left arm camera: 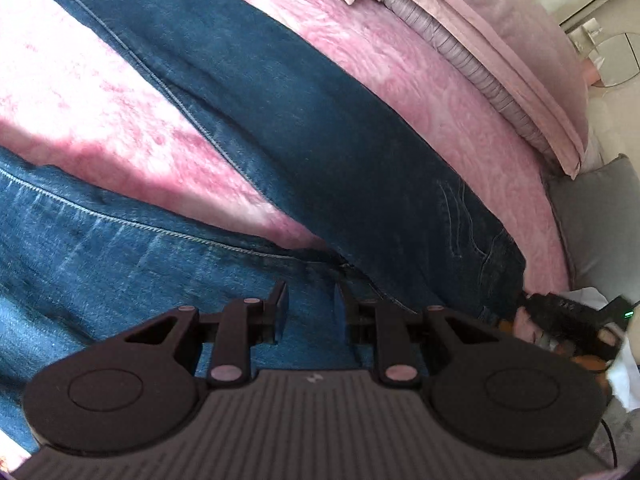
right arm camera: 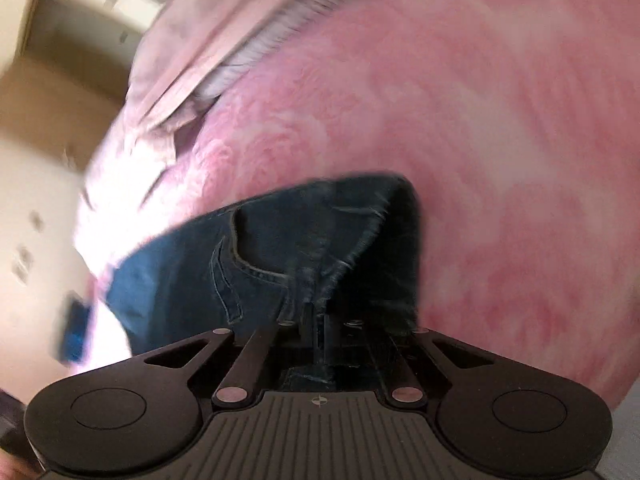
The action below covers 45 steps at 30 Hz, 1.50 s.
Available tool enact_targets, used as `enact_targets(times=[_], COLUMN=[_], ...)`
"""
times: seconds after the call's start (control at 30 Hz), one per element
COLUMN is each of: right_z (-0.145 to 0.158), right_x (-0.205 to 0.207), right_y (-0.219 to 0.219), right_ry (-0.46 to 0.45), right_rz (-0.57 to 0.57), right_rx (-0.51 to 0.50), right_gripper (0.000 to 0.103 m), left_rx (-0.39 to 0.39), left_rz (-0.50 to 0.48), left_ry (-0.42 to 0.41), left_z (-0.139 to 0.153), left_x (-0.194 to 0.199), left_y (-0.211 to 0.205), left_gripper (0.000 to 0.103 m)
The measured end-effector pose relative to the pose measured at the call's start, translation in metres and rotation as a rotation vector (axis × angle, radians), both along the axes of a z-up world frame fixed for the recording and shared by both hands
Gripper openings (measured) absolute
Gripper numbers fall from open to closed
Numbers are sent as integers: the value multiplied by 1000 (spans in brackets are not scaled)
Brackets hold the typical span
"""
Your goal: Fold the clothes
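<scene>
Dark blue jeans point(left arm camera: 280, 120) lie spread on a pink plush bedspread point(left arm camera: 80, 80), one leg running up to the far left, the other leg point(left arm camera: 100, 260) crossing below it. My left gripper point(left arm camera: 312, 300) hovers over the crotch area with its fingers a little apart and only flat denim beneath them. In the right wrist view the jeans point(right arm camera: 280, 248) bunch up by a pocket seam, and my right gripper point(right arm camera: 316, 320) is shut on a fold of that denim. This view is blurred.
Pale pink folded bedding point(left arm camera: 500, 40) lies along the far side of the bed. A grey cushion point(left arm camera: 600, 220) sits at the right edge. Beyond the bed's left edge are a light floor point(right arm camera: 40, 180) and a small blue object point(right arm camera: 76, 332).
</scene>
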State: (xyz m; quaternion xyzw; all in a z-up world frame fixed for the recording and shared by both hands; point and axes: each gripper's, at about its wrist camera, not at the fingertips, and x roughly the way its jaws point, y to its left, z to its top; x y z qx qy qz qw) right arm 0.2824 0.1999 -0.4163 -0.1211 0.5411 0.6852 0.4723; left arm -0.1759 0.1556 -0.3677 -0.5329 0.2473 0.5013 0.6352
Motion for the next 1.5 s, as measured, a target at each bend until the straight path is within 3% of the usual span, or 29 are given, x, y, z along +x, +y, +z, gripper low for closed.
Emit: enact_targets(times=[0.13, 0.2, 0.3, 0.37, 0.4, 0.43, 0.5, 0.6, 0.8, 0.93, 0.97, 1.0, 1.03, 1.1, 1.17, 1.27, 1.33, 1.43, 1.47, 1.5], right_z=[54, 35, -13, -12, -11, -8, 0, 11, 3, -4, -2, 0, 2, 20, 34, 19, 9, 12, 18, 24], right_x=[-6, 6, -1, 5, 10, 17, 30, 38, 30, 24, 21, 17, 14, -2, 4, 18, 5, -1, 0, 1], right_y=[-8, 0, 15, 14, 12, 6, -7, -31, -83, -91, -89, -88, -87, -85, -88, -100, -96, -95, -102, -109], right_ry=[-150, -188, -264, -216, -168, -128, -51, 77, 179, 198, 191, 183, 174, 41, 15, -3, -58, -75, -88, -103], right_rz=[4, -37, -4, -53, -87, -114, -157, -152, -99, -94, -79, -64, -48, -6, -51, -133, -126, -142, -165, -188], right_rx=[162, 107, 20, 9, -8, -18, -35, -68, -192, -186, -176, -166, -156, -127, -147, -207, -200, -196, -195, -192], right_gripper=[0, 0, 0, 0, 5, 18, 33, 35, 35, 35, 34, 4, 1, 0, 0, 0, 0, 8, 18, 40], left_rx=[33, 25, -5, -4, -6, -15, -29, -40, -49, -52, -52, -53, -54, -55, -52, -47, -50, -41, -41, -41], left_rz=[-31, -45, -61, -77, -81, -79, -70, -62, -73, -67, -66, -65, -65, -65, -67, -65, -63, -59, -57, -55], left_ry=[17, 26, 56, 68, 71, 69, 62, 45, 34, 34, 34, 35, 37, 41, 49, 58, 70, 82, 81, 80], left_z=[8, 2, -9, -11, -12, -13, -13, -12, -11, -12, -12, -12, -12, -12, -12, -15, -17, -16, -16, -15], left_x=[4, 6, 11, 11, 12, 11, 9, 8, 9, 5, 3, 2, 1, -1, -3, -7, -10, -14, -16, -18], left_y=[0, 1, 1, -2, -3, -5, -7, -10, -16, -20, -22, -23, -25, -27, -30, -36, -40, -46, -48, -50], left_gripper=[19, 19, 19, 19, 19, 19, 19, 19, 19, 19, 19, 19, 19, 19, 19, 19, 19, 19, 19, 19])
